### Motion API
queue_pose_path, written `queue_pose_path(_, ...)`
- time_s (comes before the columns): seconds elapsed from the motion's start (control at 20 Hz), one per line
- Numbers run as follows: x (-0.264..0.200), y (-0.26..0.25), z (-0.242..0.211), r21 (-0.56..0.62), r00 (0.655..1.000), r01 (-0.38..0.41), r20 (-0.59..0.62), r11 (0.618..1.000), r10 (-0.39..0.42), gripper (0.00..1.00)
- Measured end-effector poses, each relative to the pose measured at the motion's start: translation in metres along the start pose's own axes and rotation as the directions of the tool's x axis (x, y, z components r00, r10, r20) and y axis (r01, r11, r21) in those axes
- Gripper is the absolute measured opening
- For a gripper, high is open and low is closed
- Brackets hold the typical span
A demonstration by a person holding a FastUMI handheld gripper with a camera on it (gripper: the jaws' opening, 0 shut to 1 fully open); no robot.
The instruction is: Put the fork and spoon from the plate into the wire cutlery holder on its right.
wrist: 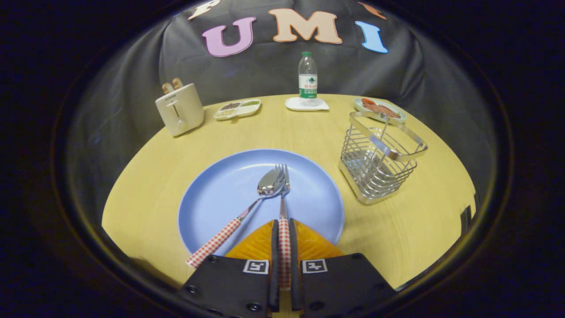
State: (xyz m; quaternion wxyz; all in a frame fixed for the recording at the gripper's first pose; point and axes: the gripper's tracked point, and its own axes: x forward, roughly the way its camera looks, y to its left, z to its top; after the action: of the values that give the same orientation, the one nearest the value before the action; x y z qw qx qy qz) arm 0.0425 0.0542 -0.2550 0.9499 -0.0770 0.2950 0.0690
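Observation:
A blue plate [220, 194] lies on the yellow table just ahead of my fingers. On it rest a spoon [269, 183] and a fork [284, 190], both with red-checked handles. The spoon's handle runs off toward the plate's near left rim. My gripper [284, 229] is shut on the fork's checked handle, which runs back between the two fingers. The fork's tines lie beside the spoon's bowl near the plate's middle. The wire cutlery holder [379, 159] stands upright to the right of the plate, beyond my fingers.
A cream toaster [179, 109] stands at the far left. A divided white dish [237, 109], a water bottle [307, 79] on a white coaster and a small plate of food [379, 109] line the table's far edge. The food plate sits right behind the holder.

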Motion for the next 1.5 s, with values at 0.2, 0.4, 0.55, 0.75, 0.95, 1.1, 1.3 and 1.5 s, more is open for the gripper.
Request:
queue_pose_path(0.2, -0.014, -0.001, 0.013, 0.038, 1.000, 0.002, 0.004, 0.999, -0.002, 0.12)
queue_pose_path(0.4, -0.025, -0.003, 0.012, 0.057, 0.999, 0.000, -0.043, 0.998, 0.003, 0.08)
queue_pose_path(0.55, -0.031, -0.005, 0.013, 0.031, 0.999, -0.006, -0.053, 1.000, 0.008, 0.06)
queue_pose_path(0.75, -0.042, -0.002, 0.025, -0.003, 0.999, -0.020, -0.031, 1.000, 0.020, 0.06)
queue_pose_path(0.95, -0.054, -0.004, 0.039, -0.011, 0.999, -0.034, -0.027, 0.999, 0.034, 0.06)
queue_pose_path(1.1, -0.071, -0.005, 0.046, 0.013, 0.995, -0.081, -0.048, 0.997, 0.082, 0.06)
queue_pose_path(1.3, -0.096, -0.028, 0.060, -0.029, 0.992, -0.081, -0.097, 0.996, 0.077, 0.06)
queue_pose_path(1.5, -0.122, -0.051, 0.080, -0.067, 0.987, -0.078, -0.147, 0.995, 0.068, 0.06)
